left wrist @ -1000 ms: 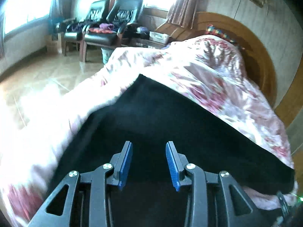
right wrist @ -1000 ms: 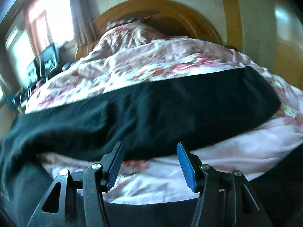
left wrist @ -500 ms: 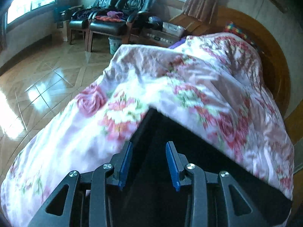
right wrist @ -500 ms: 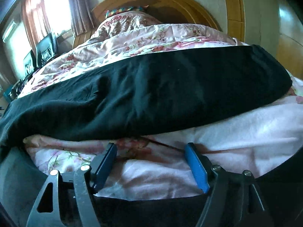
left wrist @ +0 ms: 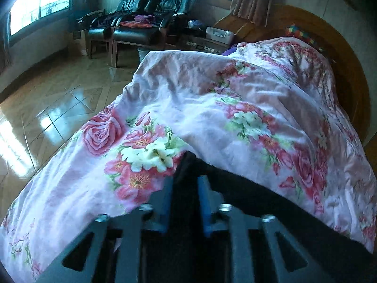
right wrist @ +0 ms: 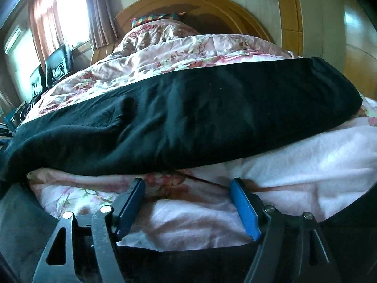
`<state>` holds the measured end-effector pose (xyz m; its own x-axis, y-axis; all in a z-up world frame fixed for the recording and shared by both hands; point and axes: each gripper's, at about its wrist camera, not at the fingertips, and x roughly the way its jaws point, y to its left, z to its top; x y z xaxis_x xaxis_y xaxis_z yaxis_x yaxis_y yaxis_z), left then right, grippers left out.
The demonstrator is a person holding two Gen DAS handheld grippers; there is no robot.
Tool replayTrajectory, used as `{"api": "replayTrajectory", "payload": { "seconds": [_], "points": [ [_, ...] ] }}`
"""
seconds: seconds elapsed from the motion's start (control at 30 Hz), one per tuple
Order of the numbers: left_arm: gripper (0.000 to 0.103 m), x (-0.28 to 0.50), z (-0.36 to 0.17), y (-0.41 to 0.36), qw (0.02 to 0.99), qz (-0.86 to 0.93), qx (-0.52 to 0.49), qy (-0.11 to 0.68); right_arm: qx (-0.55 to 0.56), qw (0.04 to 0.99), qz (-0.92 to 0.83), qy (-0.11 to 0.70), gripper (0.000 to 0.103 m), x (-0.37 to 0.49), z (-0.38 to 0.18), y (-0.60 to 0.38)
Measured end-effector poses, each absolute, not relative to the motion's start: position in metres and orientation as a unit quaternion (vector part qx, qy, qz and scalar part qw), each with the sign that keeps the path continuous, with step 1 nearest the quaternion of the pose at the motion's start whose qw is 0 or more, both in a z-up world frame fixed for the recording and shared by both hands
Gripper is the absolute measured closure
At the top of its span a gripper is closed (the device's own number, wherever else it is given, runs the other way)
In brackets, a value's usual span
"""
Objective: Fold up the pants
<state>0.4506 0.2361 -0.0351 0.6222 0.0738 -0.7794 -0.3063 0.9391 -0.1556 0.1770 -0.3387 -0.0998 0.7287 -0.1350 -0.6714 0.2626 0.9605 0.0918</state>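
Black pants lie stretched in a long band across a pink floral quilt on the bed. In the left wrist view one corner of the pants points toward the bed's left side. My left gripper is shut on that corner, with black cloth pinched between the blue pads. My right gripper stands open just above the quilt, a little short of the near edge of the pants, and nothing sits between its fingers. More dark cloth fills the bottom of the right wrist view; what it is cannot be told.
The quilt drapes over the bed's left edge onto a shiny tiled floor. Two black armchairs and a side table with a white box stand by the window. A curved wooden headboard closes the far end.
My left gripper slid left along the pants to their corner and shut on it. My right gripper sank a little toward the quilt and its jaws spread wider.
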Motion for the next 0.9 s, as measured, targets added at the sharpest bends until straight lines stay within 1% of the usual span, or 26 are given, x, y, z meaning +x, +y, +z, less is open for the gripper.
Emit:
{"api": "replayTrajectory", "payload": {
  "seconds": [0.07,0.2,0.33,0.47,0.57,0.67,0.8,0.87,0.9],
  "points": [
    [0.096,0.442,-0.029,0.239,0.896,0.102,-0.148,0.407,0.090,0.925,-0.108,0.352,0.028,0.177,-0.100,-0.339],
    [0.097,0.415,-0.011,0.246,0.900,0.091,-0.204,0.374,0.089,0.925,-0.109,0.353,0.028,0.178,-0.100,-0.339],
    [0.098,0.378,0.010,0.242,0.908,0.062,-0.224,0.349,0.088,0.924,-0.110,0.355,0.028,0.179,-0.100,-0.338],
    [0.098,0.323,0.027,0.241,0.912,0.023,-0.257,0.319,0.082,0.923,-0.114,0.358,0.028,0.180,-0.099,-0.336],
    [0.098,0.266,0.032,0.237,0.915,0.000,-0.280,0.291,0.067,0.920,-0.123,0.367,0.028,0.183,-0.099,-0.332],
    [0.098,0.224,0.028,0.235,0.917,-0.009,-0.290,0.275,0.050,0.915,-0.132,0.377,0.028,0.186,-0.098,-0.327],
    [0.098,0.169,0.004,0.232,0.914,-0.006,-0.296,0.277,0.016,0.896,-0.144,0.419,0.026,0.195,-0.096,-0.319],
    [0.098,0.155,-0.009,0.233,0.909,-0.002,-0.305,0.284,0.009,0.890,-0.138,0.434,0.026,0.194,-0.085,-0.308],
    [0.098,0.149,-0.018,0.234,0.905,0.002,-0.311,0.289,0.025,0.897,-0.116,0.426,0.026,0.188,-0.072,-0.298]
  ]
}}
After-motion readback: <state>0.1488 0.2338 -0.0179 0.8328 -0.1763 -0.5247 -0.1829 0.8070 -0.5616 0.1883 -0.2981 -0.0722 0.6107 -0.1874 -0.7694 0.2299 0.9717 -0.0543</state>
